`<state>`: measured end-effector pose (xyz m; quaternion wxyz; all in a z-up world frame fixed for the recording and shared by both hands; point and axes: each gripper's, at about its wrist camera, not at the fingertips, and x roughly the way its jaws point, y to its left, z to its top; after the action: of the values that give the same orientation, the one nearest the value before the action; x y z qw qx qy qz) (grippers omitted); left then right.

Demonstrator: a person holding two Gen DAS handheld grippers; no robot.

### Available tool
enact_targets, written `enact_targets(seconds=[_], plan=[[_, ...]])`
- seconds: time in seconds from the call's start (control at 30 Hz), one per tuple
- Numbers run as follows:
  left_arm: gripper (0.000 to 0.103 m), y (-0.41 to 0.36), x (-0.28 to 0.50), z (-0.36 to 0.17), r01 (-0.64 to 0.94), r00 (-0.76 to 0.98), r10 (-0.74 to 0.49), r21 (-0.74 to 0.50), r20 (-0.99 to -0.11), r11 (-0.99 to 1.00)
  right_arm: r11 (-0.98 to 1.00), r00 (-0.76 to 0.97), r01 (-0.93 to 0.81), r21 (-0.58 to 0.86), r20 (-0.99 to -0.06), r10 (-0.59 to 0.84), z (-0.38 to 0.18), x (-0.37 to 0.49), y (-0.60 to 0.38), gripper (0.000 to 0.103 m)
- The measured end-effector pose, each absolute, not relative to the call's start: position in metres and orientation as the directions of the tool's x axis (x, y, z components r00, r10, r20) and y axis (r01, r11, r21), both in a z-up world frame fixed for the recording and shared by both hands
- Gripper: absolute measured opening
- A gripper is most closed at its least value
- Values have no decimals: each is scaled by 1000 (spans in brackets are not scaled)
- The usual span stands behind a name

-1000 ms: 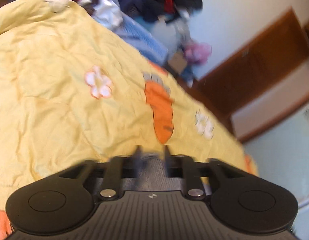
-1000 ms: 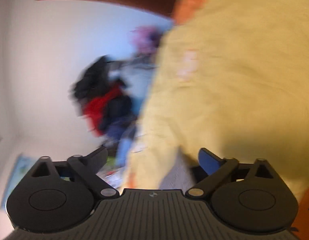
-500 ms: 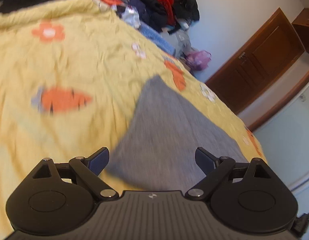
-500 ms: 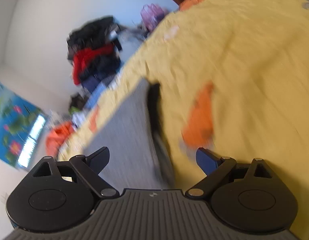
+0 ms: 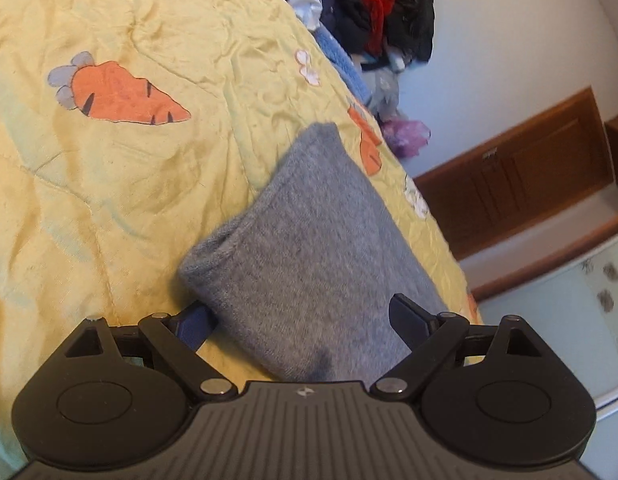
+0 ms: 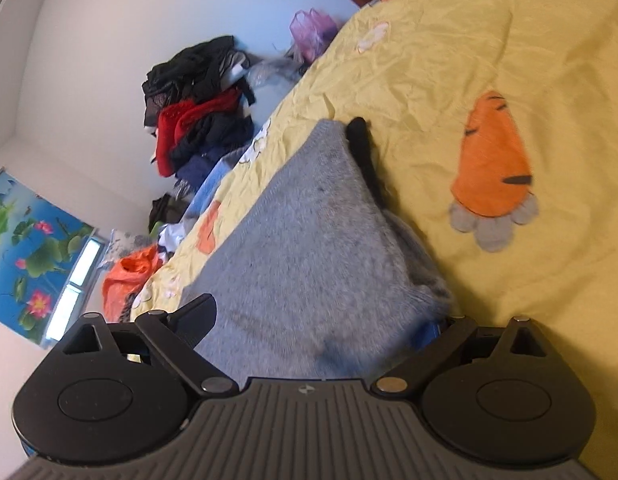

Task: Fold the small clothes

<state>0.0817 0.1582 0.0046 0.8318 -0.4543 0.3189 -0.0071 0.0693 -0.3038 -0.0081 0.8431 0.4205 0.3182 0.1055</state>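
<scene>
At lower centre, both wide-spread grippers, left (image 5: 305, 320) and right (image 6: 321, 316), gripped nothing over the folded grey knit garment (image 5: 309, 248) on crinkled yellow carrot-print quilt (image 5: 109, 184).

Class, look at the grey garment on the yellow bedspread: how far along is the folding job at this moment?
Done: the grey garment lies folded flat on the bedspread, one doubled edge showing. In hand: nothing; the left gripper has just been opening its jaws and the right gripper stands open, both over the cloth without pinching it. Left: probably one more fold or setting it aside, then the heap of clothes by the wall.
</scene>
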Motion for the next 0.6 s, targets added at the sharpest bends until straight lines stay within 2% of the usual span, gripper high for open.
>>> enact_targets(seconds=[0.1, 0.13, 0.17, 0.2, 0.23, 0.27, 0.3, 0.47, 0.6], plan=[[92, 158, 77, 1, -282, 824, -276, -780, -495, 558, 665, 797, 67, 744, -441, 414, -9, 70, -292, 95], [92, 158, 77, 1, -290, 829, -262, -781, -493, 553, 666, 801, 64, 743, -436, 410, -9, 71, -291, 91], [91, 157, 78, 1, -301, 833, -246, -779, -495, 549, 659, 801, 67, 749, -434, 411, -11, 74, -290, 87], [82, 155, 80, 2, -317, 833, -224, -769, -506, 555, 657, 800, 79, 750, -441, 407, -13, 76, -290, 73], [52, 153, 83, 2, -341, 825, -198, -746, -529, 572, 655, 793, 103, 748, -459, 400, -16, 79, -290, 45], [33, 150, 89, -1, -374, 800, -180, -711, -572, 595, 643, 780, 128, 755, -478, 405, -21, 83, -292, 28], [8, 149, 95, -4, -400, 775, -173, -684, -608, 610, 625, 768, 157, 765, -492, 410, -27, 87, -295, 12], [6, 155, 101, -1, -398, 747, -202, -670, -633, 627, 600, 768, 149, 786, -474, 431, -30, 87, -298, 11], [5, 152, 85, 33, -320, 787, -197, -660, -584, 679, 560, 784, 73, 826, -395, 480, -8, 78, -305, 10]])
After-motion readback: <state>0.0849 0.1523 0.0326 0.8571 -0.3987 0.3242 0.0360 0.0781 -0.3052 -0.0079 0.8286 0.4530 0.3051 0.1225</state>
